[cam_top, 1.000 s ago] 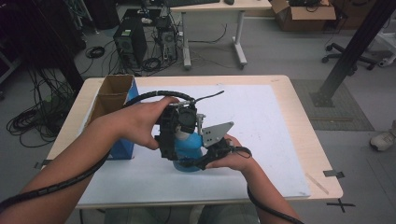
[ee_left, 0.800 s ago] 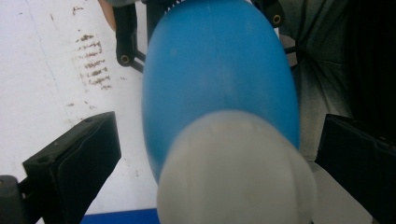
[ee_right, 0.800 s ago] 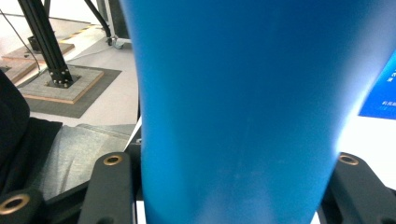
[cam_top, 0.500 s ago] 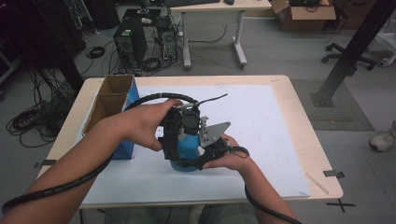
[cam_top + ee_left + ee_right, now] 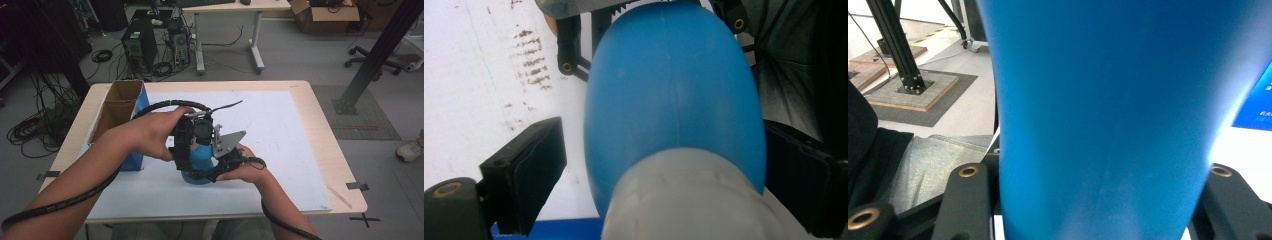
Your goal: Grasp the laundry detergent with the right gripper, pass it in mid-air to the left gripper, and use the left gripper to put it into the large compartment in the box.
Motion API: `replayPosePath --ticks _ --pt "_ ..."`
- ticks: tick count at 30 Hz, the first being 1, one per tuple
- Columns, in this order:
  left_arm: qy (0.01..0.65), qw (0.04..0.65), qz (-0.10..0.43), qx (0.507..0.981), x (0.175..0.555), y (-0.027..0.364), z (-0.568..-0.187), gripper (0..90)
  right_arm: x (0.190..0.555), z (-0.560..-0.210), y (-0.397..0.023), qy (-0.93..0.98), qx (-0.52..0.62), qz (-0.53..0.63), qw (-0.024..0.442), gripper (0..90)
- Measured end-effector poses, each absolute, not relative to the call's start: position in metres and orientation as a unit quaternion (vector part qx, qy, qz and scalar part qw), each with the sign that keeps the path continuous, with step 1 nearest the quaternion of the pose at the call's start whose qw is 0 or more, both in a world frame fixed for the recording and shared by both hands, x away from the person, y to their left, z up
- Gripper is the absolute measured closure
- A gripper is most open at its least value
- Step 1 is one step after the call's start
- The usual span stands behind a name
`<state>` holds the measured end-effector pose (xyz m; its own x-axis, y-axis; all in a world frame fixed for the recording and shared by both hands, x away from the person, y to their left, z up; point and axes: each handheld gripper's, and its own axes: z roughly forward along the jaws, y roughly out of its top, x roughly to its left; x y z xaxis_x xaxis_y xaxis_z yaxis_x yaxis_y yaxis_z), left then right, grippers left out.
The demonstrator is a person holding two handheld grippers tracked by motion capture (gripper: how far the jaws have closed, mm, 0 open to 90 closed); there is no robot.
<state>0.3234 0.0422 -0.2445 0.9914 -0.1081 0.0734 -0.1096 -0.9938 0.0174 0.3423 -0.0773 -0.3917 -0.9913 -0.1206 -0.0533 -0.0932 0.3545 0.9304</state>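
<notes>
Blue bottle (image 5: 196, 159): smooth matte plastic, rounded egg-like body with a paler whitish cap end (image 5: 684, 200) nearest the left tool's camera. It stands at mid-desk on the white sheet (image 5: 280, 130), just right of the open brown cardboard box (image 5: 120, 107) with its blue side.

Right tool (image 5: 220, 167): both black jaws pressed against the bottle's lower body, firm grip; in the right gripper view the blue wall runs straight between the two jaws.

Left tool (image 5: 192, 145): comes down over the cap end, jaws straddling it. One pad (image 5: 531, 172) stands clear of the bottle with white sheet visible in the gap; the other sits at the bottle's flank, contact not certain. Jaws have just been closing on the bottle.

Against the frames a second ago: both hands and bottle in the same place.
</notes>
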Motion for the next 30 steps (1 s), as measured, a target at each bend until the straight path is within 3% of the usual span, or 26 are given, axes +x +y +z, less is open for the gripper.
replayPosePath --ticks 30 --pt "-0.058 0.008 0.042 0.997 0.3202 0.0377 -0.2467 25.8 0.3410 -0.3899 -0.0771 -0.823 0.064 -0.564 0.004 43.5"
